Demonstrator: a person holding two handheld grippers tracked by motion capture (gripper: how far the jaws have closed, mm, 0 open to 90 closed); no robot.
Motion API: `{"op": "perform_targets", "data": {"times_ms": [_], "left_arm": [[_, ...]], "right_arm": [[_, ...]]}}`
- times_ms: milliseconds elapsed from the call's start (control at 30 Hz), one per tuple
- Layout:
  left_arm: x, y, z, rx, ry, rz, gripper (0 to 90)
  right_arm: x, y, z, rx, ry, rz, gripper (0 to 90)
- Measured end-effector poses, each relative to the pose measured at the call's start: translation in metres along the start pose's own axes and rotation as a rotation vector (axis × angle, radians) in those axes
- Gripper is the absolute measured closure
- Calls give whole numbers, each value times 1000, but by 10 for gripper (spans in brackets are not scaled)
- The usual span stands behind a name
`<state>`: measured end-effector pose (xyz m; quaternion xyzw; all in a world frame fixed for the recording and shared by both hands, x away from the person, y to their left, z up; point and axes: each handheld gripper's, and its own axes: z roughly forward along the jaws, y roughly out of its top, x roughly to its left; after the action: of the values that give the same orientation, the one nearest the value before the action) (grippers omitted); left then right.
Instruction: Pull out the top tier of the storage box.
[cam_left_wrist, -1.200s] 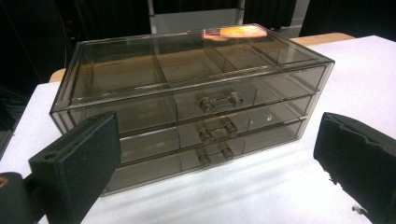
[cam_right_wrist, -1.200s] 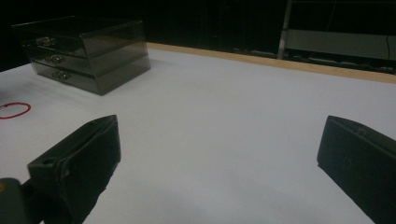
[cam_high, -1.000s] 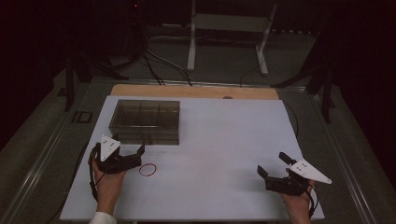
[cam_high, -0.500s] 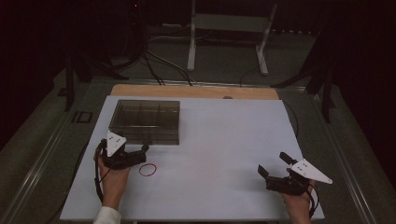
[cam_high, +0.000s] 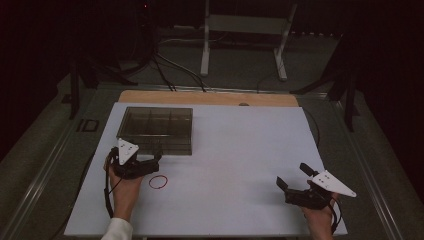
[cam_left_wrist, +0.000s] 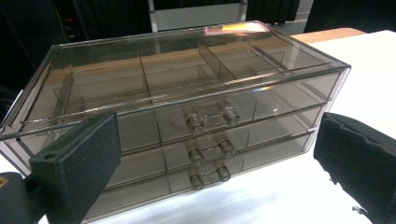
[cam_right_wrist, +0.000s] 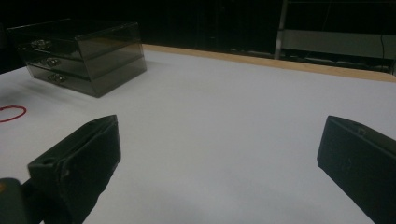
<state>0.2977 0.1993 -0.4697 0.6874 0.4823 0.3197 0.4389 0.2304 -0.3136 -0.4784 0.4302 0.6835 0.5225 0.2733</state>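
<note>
The drawer box (cam_left_wrist: 187, 121) sits shut right ahead of your wide-open left gripper (cam_high: 150, 162); no drawer pulled yet.

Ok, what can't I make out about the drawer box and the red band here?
- Drawer box: whether the drawers hold anything; the smoky walls in the left gripper view are too dim.
- Its left end: cut off behind the left gripper.
- Red rubber band: too small in the high view; cut by the edge in the right gripper view.
</note>
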Motion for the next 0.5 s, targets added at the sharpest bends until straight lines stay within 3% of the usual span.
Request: {"op": "perform_targets", "data": {"times_ms": [500], "left_arm": [[2, -2, 8, 17, 18, 0, 23]], "right_arm": [[0, 0, 0, -1, 1, 0, 0]]}}
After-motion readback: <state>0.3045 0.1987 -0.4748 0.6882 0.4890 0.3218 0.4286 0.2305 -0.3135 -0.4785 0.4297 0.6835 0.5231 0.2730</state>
